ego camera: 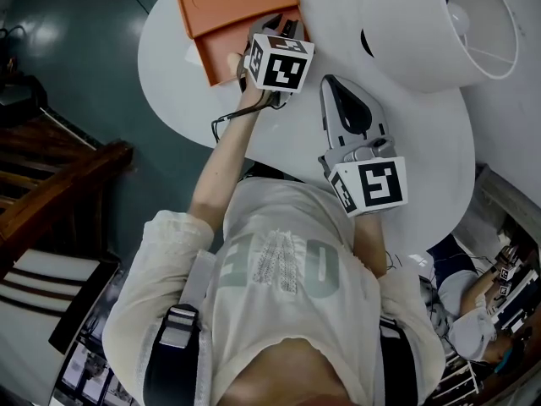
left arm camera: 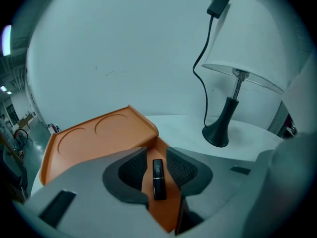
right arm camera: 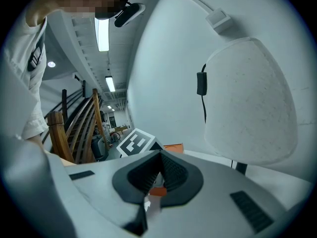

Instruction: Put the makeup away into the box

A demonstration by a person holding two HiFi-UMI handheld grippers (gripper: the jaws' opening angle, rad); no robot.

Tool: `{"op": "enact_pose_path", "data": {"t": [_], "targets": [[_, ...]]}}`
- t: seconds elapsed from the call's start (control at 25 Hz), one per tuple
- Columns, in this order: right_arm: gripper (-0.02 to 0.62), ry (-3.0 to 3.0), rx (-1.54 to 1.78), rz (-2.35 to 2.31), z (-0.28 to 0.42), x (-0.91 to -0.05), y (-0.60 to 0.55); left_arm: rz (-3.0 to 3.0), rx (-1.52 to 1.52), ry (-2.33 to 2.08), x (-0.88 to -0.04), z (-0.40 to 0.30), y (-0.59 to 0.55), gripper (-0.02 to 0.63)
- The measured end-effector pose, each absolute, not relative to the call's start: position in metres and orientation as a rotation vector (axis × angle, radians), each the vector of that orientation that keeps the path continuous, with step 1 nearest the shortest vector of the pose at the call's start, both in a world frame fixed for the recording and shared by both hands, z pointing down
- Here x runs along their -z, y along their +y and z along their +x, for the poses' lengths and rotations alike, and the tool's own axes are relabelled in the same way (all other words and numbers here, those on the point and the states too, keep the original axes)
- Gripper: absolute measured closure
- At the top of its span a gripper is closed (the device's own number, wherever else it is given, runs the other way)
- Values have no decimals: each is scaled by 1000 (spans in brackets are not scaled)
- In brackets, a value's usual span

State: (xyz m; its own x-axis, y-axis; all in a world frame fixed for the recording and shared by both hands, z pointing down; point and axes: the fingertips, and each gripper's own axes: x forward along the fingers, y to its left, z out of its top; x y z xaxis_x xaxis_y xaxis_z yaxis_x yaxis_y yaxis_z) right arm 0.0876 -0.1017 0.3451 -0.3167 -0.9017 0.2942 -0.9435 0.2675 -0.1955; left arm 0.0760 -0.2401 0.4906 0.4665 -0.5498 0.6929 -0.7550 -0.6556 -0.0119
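White table (ego camera: 423,142), orange box (ego camera: 228,7) at the head view's upper left.
My left gripper (left arm camera: 157,155) stands slightly apart round a black lipstick (left arm camera: 158,178) (thin gold band) lying loose in the box; my right gripper (right arm camera: 159,160) is pinched together, empty.

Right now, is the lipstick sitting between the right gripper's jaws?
No, the black lipstick lies between the left gripper's parted jaws over the orange box, while the right gripper's jaws are closed on nothing.
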Motion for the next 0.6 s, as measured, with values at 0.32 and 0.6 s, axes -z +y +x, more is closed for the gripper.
{"op": "enact_pose_path", "data": {"t": [0.32,0.6], "targets": [[591,-2430,-437,1779,86,-324,-91,2502,-770,-1108,-426,75,-216,502],[591,-2457,-302,1799,70,-300,-81,2659,-460,-1096,-332,50,-170,560]]}}
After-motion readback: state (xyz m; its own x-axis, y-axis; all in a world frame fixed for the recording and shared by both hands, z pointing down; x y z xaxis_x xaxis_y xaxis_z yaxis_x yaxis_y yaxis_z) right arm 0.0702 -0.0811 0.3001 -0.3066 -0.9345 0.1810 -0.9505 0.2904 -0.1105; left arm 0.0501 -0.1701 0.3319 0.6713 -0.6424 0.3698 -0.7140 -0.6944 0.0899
